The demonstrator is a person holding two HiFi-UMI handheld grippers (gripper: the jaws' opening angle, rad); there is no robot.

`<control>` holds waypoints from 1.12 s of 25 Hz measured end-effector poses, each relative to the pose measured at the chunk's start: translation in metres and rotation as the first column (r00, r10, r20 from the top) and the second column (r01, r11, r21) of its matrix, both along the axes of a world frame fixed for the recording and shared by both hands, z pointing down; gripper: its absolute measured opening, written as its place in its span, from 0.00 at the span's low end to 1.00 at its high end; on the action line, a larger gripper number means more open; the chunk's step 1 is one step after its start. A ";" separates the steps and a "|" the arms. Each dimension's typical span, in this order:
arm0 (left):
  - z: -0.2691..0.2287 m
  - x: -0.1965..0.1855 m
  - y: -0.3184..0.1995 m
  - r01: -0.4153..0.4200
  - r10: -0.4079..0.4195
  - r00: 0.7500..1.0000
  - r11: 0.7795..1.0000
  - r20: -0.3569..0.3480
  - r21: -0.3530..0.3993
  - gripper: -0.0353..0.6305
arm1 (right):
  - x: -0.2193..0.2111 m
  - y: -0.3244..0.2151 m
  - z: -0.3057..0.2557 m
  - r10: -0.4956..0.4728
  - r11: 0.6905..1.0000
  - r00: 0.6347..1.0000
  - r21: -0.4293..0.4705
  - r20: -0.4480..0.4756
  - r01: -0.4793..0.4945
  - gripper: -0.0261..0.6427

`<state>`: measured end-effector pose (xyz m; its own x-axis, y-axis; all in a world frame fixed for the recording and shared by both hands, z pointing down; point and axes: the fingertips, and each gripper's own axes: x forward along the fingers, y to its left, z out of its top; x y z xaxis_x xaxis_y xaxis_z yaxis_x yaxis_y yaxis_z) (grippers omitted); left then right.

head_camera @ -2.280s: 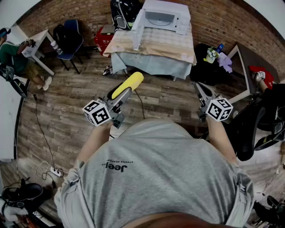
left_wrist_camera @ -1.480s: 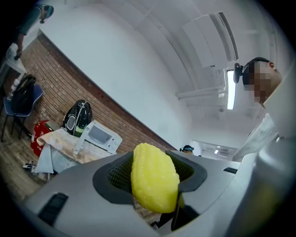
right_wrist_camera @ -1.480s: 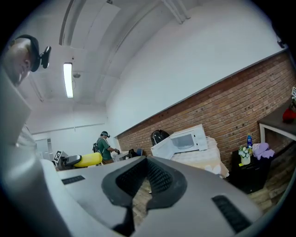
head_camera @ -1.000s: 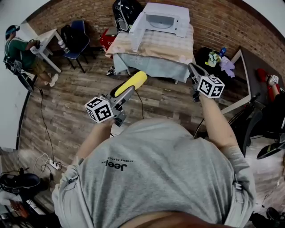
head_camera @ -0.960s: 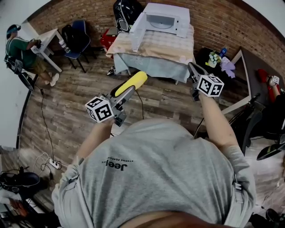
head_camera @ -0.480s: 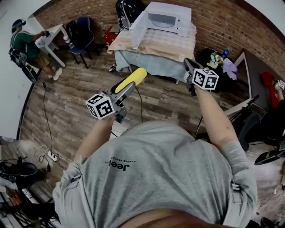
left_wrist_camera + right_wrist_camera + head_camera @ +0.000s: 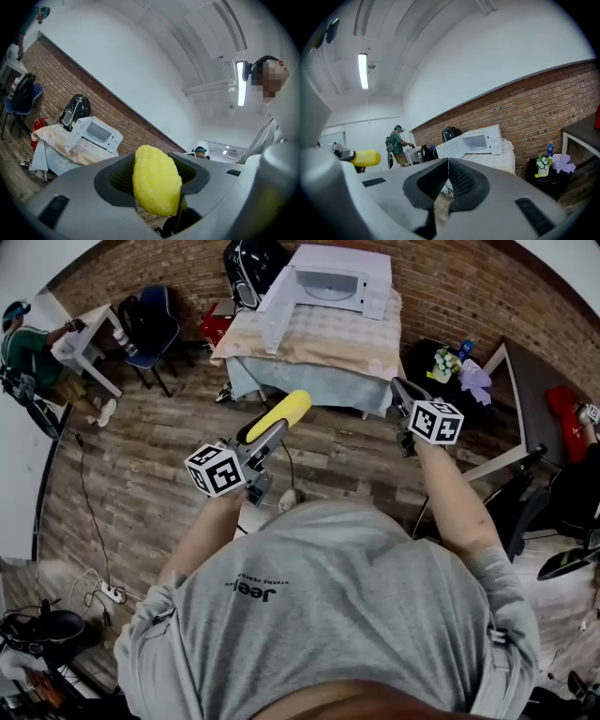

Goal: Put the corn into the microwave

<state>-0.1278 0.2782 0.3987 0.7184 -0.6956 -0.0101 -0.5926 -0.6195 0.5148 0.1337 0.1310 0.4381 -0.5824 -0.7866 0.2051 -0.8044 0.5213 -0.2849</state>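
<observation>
A yellow corn cob (image 7: 278, 415) sticks out ahead of my left gripper (image 7: 267, 432), which is shut on it. In the left gripper view the corn (image 7: 156, 179) fills the gap between the dark pads. My right gripper (image 7: 401, 390) is held out at the right, its jaws together with nothing in them; in its own view the right gripper (image 7: 448, 162) shows its tips touching. The white microwave (image 7: 330, 280) stands with its door swung open on a cloth-covered table (image 7: 319, 338) ahead of both grippers. It also shows as the microwave (image 7: 97, 133) and the microwave (image 7: 477, 140).
A black bag (image 7: 249, 261) stands left of the microwave. A blue chair (image 7: 150, 326), a red box (image 7: 217, 322) and a person at a small white table (image 7: 80, 343) are at the far left. A dark desk (image 7: 527, 381) and flowers (image 7: 443, 359) are at the right. A power strip (image 7: 110, 593) lies on the wooden floor.
The right gripper has come up from beside the body to chest height in front. The view has shifted slightly toward the table. The corn stays in the left gripper.
</observation>
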 end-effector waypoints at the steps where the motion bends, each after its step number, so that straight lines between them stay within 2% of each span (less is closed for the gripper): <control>1: 0.001 -0.004 -0.013 -0.014 0.014 1.000 1.000 -0.004 0.000 0.40 | 0.001 -0.008 0.003 0.016 1.000 1.000 -0.006 -0.003 -0.016 0.07; 7: 0.006 -0.036 -0.103 -0.096 0.096 0.995 0.995 -0.026 -0.009 0.40 | -0.008 -0.061 0.008 0.115 0.993 0.993 -0.031 0.001 -0.114 0.07; 14: 0.005 -0.079 -0.188 -0.189 0.189 0.982 0.982 0.003 -0.012 0.40 | -0.038 -0.118 0.010 0.206 0.978 0.979 -0.049 0.011 -0.205 0.07; 20: 0.009 -0.105 -0.226 -0.232 0.232 0.973 0.972 -0.005 -0.025 0.40 | -0.060 -0.144 0.011 0.244 0.968 0.970 -0.065 -0.007 -0.244 0.07; 28: 0.016 -0.117 -0.252 -0.273 0.273 0.962 0.962 -0.009 -0.033 0.40 | -0.069 -0.170 0.016 0.264 0.961 0.964 -0.076 -0.016 -0.265 0.07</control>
